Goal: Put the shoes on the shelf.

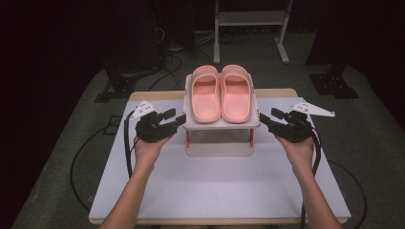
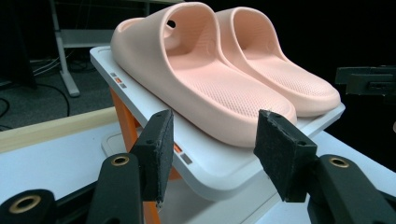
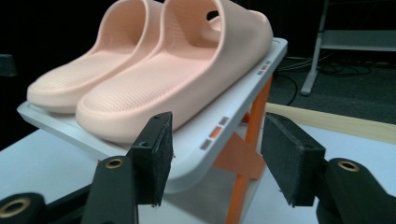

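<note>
The pink slippers sit side by side on a small white stand on the worktop. We hold our left gripper and right gripper wide open beside it, empty.

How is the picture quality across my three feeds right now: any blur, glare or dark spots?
High view: table evenly lit, surroundings nearly black. Left gripper view: slippers sharp, no glare; jaw bases at the bottom edge slightly soft. Right gripper view: the same, background dim.

Dark lab (floor cables, frame)
</note>
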### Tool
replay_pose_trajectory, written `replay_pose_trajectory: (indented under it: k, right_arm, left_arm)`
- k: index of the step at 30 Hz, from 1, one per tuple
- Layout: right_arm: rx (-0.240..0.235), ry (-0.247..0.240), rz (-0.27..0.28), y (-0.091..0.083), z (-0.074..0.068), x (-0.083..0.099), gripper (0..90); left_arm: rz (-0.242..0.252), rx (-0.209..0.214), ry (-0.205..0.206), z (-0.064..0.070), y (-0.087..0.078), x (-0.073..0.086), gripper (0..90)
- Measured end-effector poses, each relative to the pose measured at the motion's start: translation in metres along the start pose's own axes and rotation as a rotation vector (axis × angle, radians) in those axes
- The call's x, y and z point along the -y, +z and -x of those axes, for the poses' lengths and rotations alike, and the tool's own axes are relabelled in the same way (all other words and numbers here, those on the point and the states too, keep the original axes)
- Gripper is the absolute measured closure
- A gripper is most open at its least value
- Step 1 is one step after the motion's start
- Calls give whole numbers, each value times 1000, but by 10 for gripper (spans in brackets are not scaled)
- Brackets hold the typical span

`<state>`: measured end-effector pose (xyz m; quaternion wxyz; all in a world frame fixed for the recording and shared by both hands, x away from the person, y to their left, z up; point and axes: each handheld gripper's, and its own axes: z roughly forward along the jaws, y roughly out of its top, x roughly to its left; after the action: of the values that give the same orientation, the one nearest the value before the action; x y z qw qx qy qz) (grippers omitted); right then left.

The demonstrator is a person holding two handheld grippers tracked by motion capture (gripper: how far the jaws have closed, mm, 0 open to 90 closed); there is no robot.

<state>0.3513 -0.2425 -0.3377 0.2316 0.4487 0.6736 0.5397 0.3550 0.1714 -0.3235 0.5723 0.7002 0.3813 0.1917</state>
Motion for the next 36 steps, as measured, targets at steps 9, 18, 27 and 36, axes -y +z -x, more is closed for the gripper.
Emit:
replay_pose_trajectory:
  k: [9, 18, 27, 36]
  right_arm:
    - [8, 11, 6, -12, 5, 11, 410]
    - [8, 29, 5, -19, 9, 24, 394]
    - [1, 46, -5, -22, 14, 36, 376]
    - [-10, 41, -14, -23, 18, 47, 342]
  left_arm:
    - [1, 0, -3, 1, -11, 11, 461]
    - [-1, -4, -6, 1, -17, 21, 448]
    - [-7, -8, -20, -3, -20, 35, 422]
    - [-19, -15, -23, -4, -20, 45, 387]
